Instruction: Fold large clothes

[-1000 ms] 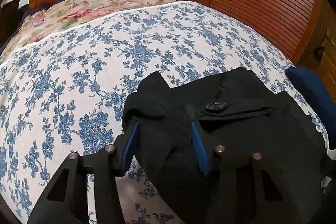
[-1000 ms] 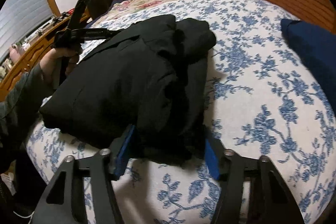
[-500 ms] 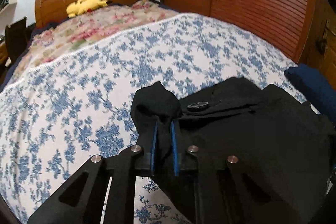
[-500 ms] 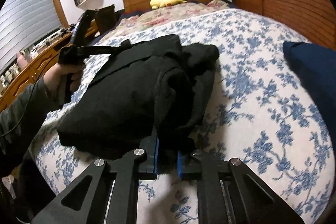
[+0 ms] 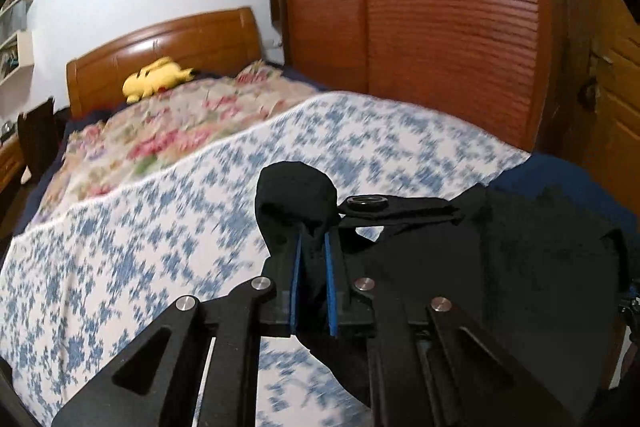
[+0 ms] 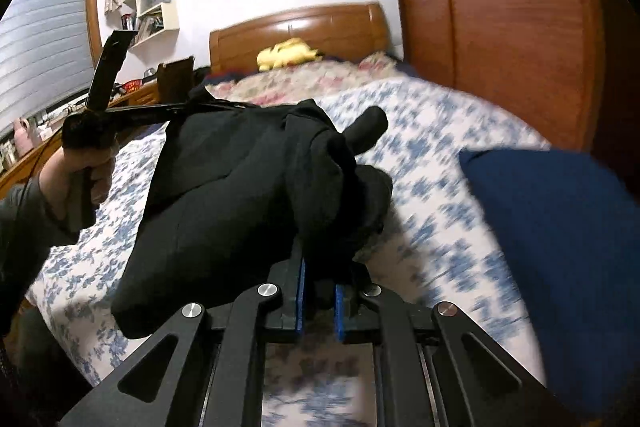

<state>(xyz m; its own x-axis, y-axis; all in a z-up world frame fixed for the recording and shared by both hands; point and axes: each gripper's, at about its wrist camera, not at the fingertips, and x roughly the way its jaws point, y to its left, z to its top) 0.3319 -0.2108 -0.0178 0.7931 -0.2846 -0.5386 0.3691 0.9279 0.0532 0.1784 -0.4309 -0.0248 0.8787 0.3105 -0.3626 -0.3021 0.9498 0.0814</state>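
A black garment [image 5: 500, 267] with a round black button [image 5: 367, 202] hangs lifted above the blue-flowered bed cover [image 5: 120, 247]. My left gripper [image 5: 312, 247] is shut on one bunched corner of it. In the right wrist view the same black garment [image 6: 224, 195] sags between both grippers. My right gripper [image 6: 320, 291] is shut on its near edge. The left gripper [image 6: 104, 119] shows there at the left, held in a hand, gripping the far corner.
A folded dark blue cloth [image 6: 560, 247] lies on the bed at the right. A yellow plush toy [image 5: 156, 79] rests by the wooden headboard [image 5: 168, 43]. A slatted wooden wardrobe [image 5: 440, 7] stands along the right. A desk and shelves [image 6: 152, 3] stand at the left.
Both grippers closed on the black garment, which lay on the bed a second ago. They have since risen and lifted it off the cover.
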